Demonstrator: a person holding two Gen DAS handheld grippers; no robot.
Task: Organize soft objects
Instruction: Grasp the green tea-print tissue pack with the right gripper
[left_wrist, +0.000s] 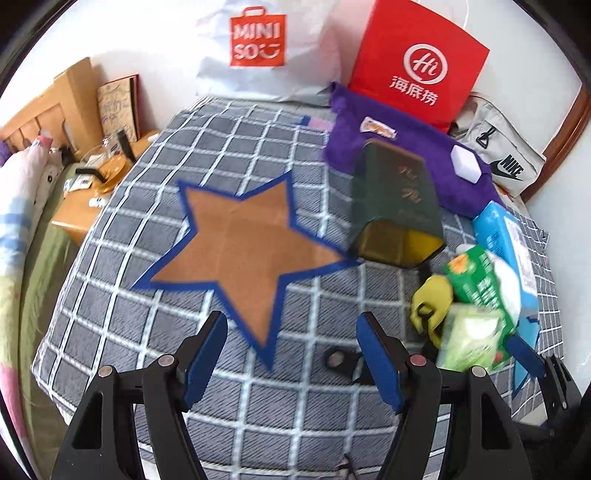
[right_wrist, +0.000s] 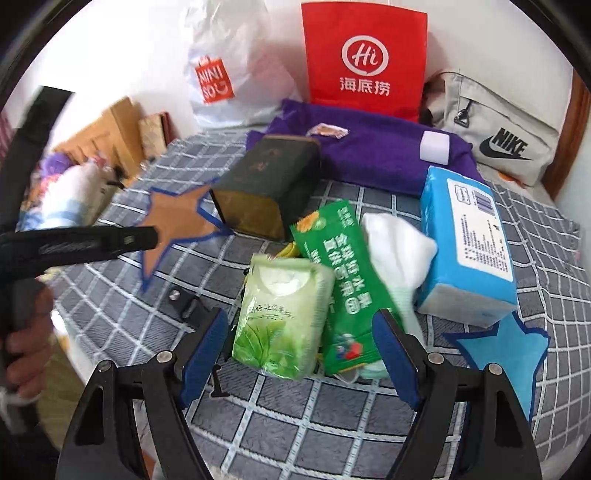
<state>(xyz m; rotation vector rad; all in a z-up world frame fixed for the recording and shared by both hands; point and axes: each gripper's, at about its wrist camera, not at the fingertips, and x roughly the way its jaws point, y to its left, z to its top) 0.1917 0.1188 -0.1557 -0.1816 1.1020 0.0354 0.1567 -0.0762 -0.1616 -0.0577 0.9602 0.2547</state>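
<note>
A pile of things lies on the checked bedcover: a light green tissue pack (right_wrist: 282, 317), a dark green snack packet (right_wrist: 341, 280), a white sock (right_wrist: 397, 243), a blue tissue pack (right_wrist: 467, 243) and a dark green tin box (right_wrist: 267, 186). My right gripper (right_wrist: 303, 354) is open, its fingers either side of the light green tissue pack. My left gripper (left_wrist: 291, 354) is open and empty over the bedcover, just below the brown star (left_wrist: 243, 243). The light green pack (left_wrist: 471, 338), a yellow object (left_wrist: 430, 299) and the tin box (left_wrist: 397, 206) lie to its right.
A purple towel (right_wrist: 369, 149) with a white block (right_wrist: 436, 146) lies behind the pile. A red bag (right_wrist: 364, 55), a Miniso bag (right_wrist: 229, 74) and a Nike bag (right_wrist: 498, 125) stand against the wall. A blue star (right_wrist: 506, 350) lies at right. A bedside table (left_wrist: 85, 206) stands left.
</note>
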